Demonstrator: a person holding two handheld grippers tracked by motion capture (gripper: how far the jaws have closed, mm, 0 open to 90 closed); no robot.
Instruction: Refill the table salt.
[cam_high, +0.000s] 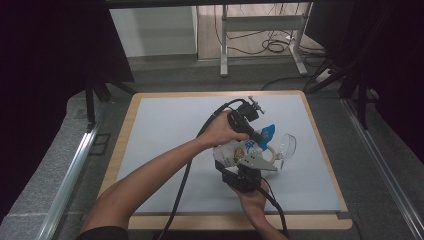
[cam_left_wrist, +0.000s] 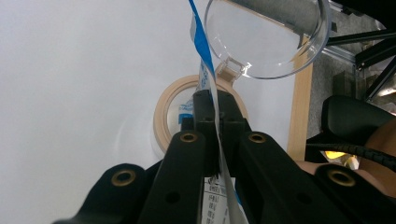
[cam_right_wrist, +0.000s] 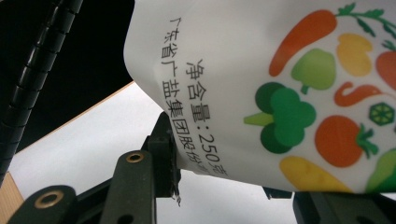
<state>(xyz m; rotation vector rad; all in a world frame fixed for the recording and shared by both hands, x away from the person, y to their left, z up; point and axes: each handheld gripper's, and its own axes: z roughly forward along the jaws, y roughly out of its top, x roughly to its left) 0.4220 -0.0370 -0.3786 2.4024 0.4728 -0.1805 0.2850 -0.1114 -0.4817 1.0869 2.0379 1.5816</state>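
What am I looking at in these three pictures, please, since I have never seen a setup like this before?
No robot here: a person at a table holds a hand-held two-jaw gripper in each hand.

The high view looks down from above the person's side. The other two pictures come from cameras riding on each gripper, looking along its black jaws.

The left gripper is shut on the thin top edge of a white pouch printed with vegetables. The right gripper grips the same pouch lower down, its jaws on either side of the bulging body.

On the table beneath lies a clear round container with an open beige ring lid. The pouch is held above it.
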